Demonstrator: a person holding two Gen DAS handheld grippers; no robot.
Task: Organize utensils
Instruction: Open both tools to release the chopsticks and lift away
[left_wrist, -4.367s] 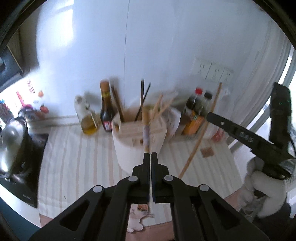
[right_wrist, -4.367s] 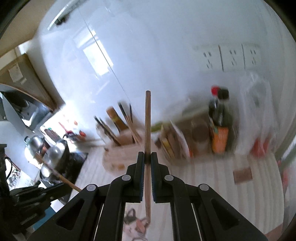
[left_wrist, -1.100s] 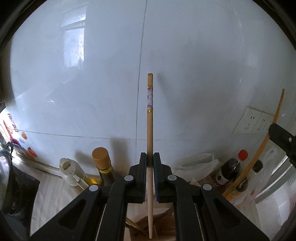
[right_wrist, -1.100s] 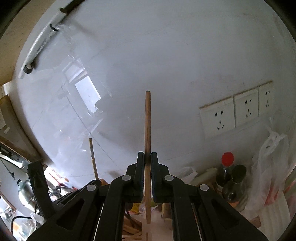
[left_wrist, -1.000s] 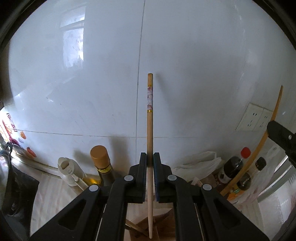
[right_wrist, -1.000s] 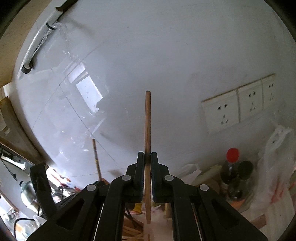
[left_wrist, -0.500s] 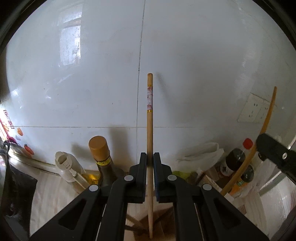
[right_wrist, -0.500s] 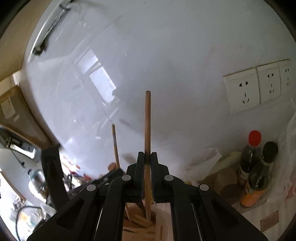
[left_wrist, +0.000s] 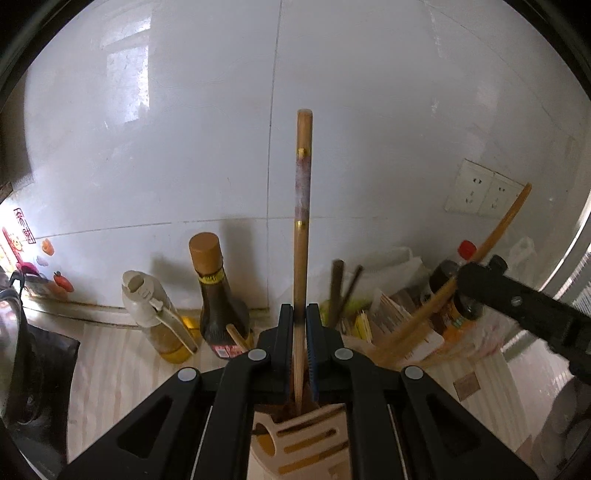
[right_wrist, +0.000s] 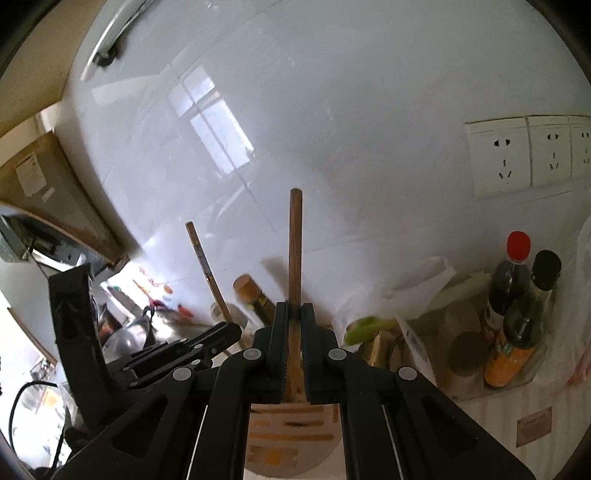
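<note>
My left gripper (left_wrist: 298, 317) is shut on a light wooden chopstick with a patterned band (left_wrist: 303, 206), held upright, its lower end in the cream utensil holder (left_wrist: 314, 439) below the jaws. My right gripper (right_wrist: 294, 317) is shut on a plain brown chopstick (right_wrist: 295, 243), also upright over the same holder (right_wrist: 291, 424). The right gripper and its chopstick show at the right of the left wrist view (left_wrist: 517, 299). The left gripper shows at the left of the right wrist view (right_wrist: 184, 350). Dark chopsticks (left_wrist: 341, 288) stand in the holder.
A brown-capped sauce bottle (left_wrist: 212, 291) and an oil bottle (left_wrist: 159, 317) stand against the white tiled wall. Two dark bottles (right_wrist: 517, 302), a bag and packets sit at the right. A pot and stove (left_wrist: 14, 339) lie at the left. Wall sockets (right_wrist: 524, 151) are above.
Both grippers have come down toward the holder. The bottles and the holder's slotted top now show more fully, and both chopstick ends sit lower at the holder.
</note>
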